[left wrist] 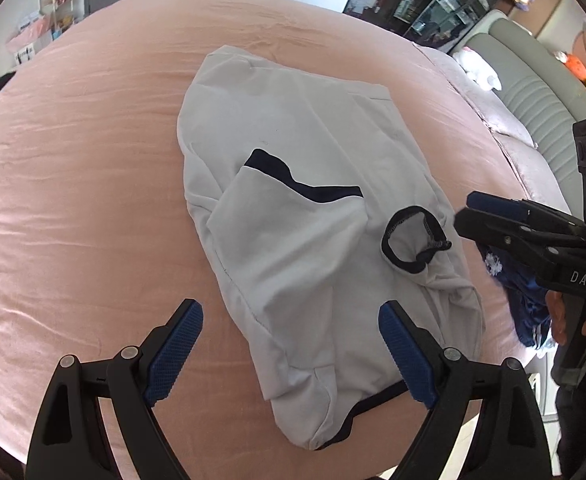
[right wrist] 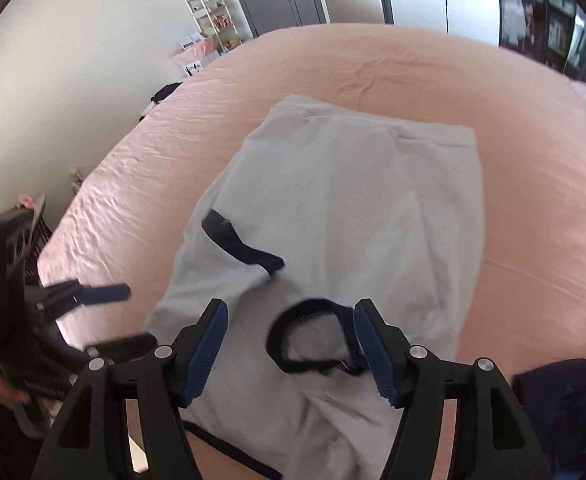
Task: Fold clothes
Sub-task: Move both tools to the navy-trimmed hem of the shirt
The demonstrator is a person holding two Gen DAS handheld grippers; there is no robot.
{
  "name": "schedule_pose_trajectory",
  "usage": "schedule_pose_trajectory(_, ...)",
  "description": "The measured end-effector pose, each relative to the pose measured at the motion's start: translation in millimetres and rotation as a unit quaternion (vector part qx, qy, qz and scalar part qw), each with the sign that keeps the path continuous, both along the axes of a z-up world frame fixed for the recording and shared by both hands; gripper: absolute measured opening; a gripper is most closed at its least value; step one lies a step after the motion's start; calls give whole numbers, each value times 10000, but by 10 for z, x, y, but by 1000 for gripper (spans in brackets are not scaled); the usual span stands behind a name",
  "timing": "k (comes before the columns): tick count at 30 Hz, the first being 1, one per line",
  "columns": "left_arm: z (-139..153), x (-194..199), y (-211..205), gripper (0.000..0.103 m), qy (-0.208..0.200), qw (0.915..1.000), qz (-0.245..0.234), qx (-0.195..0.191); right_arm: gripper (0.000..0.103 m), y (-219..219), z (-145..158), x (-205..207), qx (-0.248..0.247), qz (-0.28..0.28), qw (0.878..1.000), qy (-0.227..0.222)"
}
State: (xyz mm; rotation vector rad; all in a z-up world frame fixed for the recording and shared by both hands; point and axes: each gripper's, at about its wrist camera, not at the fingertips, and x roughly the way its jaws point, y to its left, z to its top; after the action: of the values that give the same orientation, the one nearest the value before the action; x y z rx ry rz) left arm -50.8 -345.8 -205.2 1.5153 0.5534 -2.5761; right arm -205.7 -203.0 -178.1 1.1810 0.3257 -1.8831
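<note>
One white shirt (left wrist: 293, 184) with dark trim lies partly folded on the pink bed (left wrist: 73, 160). One dark garment (left wrist: 529, 304) sits beside it. Both grippers, left (left wrist: 291, 354) and right (right wrist: 291, 350), hover spread and empty.

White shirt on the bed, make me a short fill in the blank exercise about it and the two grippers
1. The white shirt lies on a ____ bed sheet.
2. The trim on the shirt's collar is dark ____.
3. The left gripper has its jaws ____, with nothing held between them.
4. The right gripper hovers over the shirt's ____.

Missing words: pink; navy; open; collar
</note>
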Motion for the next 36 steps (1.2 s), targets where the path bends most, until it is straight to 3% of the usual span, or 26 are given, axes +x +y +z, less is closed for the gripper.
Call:
schedule_pose_trajectory(6,156,60,54,91,315,9992,-215,125,66,355,50,120,9,-76,9998,184)
schedule_pose_trajectory(9,275,49,157,92,289,9983,-427,-283,67,503,67,227,70,-75,9990,446)
schedule_pose_trajectory(15,451,107,375,93,312,9911,-1075,-715,67,798,101,453,195,-49,9946,1013)
schedule_pose_trajectory(18,474,171,532,93,288,9848,-1480,-864,67,923,85,604,266,70,9897,1408)
schedule_pose_trajectory(29,360,477,1066,93,41,9480,-2519,-1946,67,1239,-224,1002,836,402,9771,1913)
schedule_pose_trajectory(36,76,567,1154,93,-342,9388,-2599,-2236,67,1297,-337,1258,1060,707,9695,2096)
